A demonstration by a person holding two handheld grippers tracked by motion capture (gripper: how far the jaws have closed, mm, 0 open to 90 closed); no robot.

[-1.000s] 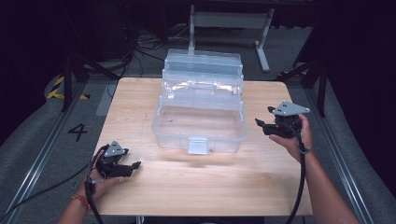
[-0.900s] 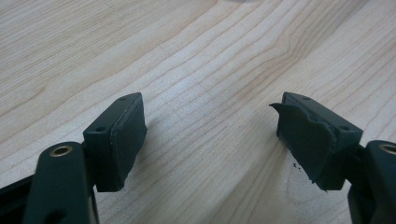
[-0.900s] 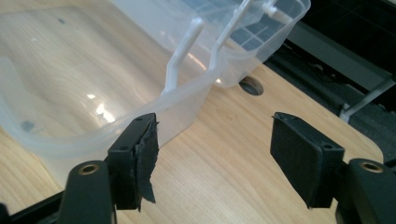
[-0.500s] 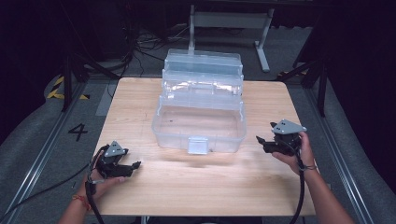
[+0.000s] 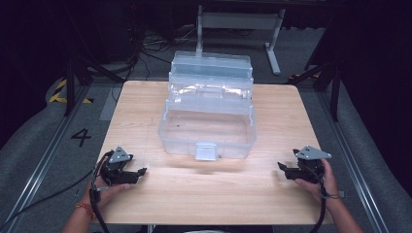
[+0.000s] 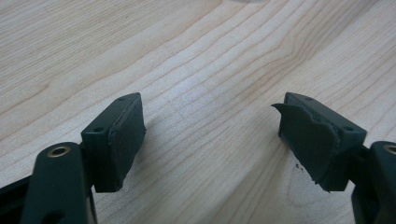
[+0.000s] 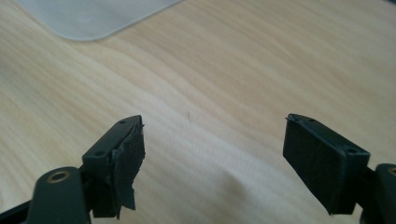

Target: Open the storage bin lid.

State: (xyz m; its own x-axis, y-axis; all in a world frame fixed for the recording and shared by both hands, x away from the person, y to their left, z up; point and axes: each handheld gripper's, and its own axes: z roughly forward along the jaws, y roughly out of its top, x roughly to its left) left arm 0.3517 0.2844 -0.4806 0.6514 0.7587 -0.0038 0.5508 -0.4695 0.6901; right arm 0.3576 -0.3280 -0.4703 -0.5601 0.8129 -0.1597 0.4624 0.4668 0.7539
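So there was a big see-through box (image 5: 208, 121) in the middle of the wooden table (image 5: 272, 194). It was open wide. Its two little trays were stepped up and back toward the far side, so I could look right down into the bottom part. That part looked empty to me. A small clasp (image 5: 205, 151) hung on the front wall, facing the person. I think the box was left open like that so things could go in or come out easily.

The left gripper (image 5: 142, 171) sat near the front left corner of the table, well apart from the box. The left hand (image 5: 104, 187) was wrapped around it from behind, low down by the wood. Its jaws were wide apart and held nothing. I could see bare wood between the black pads (image 6: 120, 140).

The right gripper (image 5: 282, 166) was near the front right side, also well apart from the box. The right hand (image 5: 318, 182) held it low, and its tips pointed toward the middle of the table. Its jaws were spread wide too, with nothing between them. One pad (image 7: 126, 163) looked a bit torn at the edge. A corner of the box (image 7: 93, 16) showed far off.

Both hands looked like they were resting.
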